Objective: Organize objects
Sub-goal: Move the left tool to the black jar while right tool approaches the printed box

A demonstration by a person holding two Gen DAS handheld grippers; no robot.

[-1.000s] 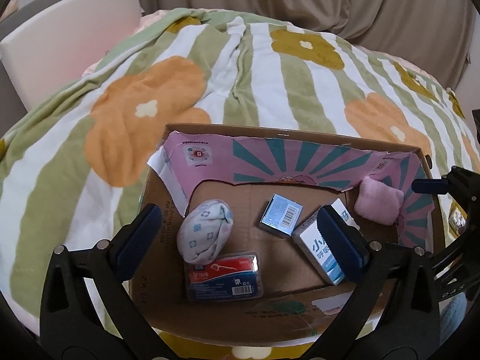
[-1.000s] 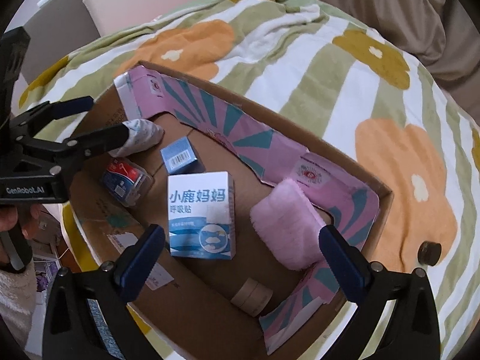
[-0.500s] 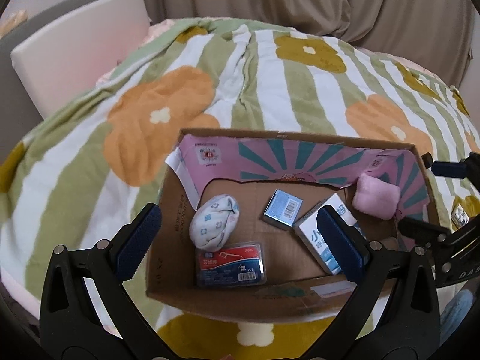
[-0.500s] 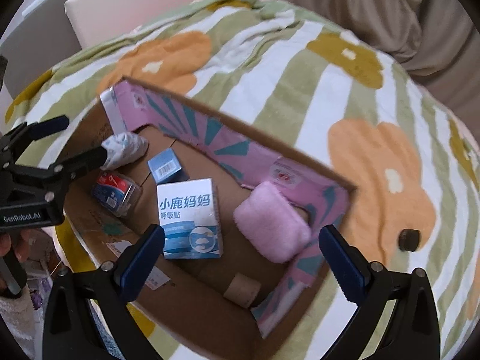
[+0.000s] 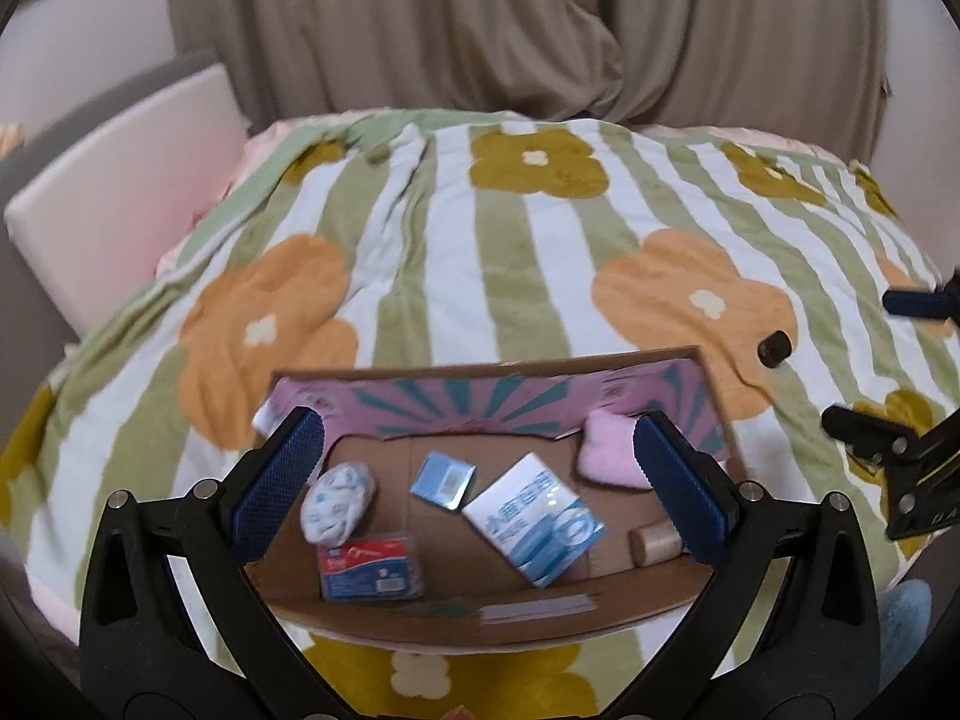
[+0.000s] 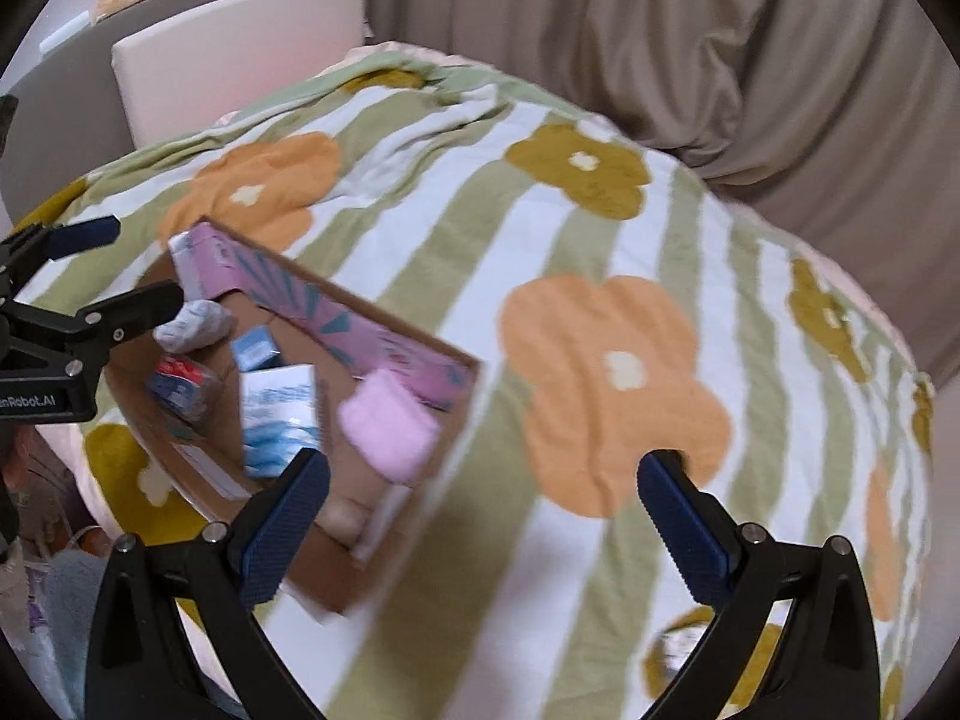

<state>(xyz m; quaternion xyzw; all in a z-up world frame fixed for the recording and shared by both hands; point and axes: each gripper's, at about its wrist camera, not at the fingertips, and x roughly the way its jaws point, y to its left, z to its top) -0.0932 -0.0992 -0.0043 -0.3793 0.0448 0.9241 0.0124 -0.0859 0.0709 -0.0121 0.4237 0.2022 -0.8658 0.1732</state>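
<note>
Bed with green-striped flower blanket (image 5: 510, 252), taupe curtain (image 5: 480, 24) behind, cream padded headboard (image 5: 120, 180) left, pale wall (image 5: 78, 12).

A shallow brown cardboard box (image 5: 492, 609) with a matt, raw inner floor is seen; its far wall is lined with pink and teal printed paper (image 5: 480, 405). Inside the box, a glossy white and blue carton (image 5: 534, 525) is shown, and a clear, shiny plastic case (image 5: 372, 564) at its left. A fuzzy pink cloth roll (image 6: 390, 429) is pressed into the box's corner. Under the box, a soft, napped striped flower-print blanket (image 5: 516, 264) is spread. The pads (image 5: 279, 480) of the left hand-held gripper are finely textured blue rubber on matt black plastic arms.
</note>
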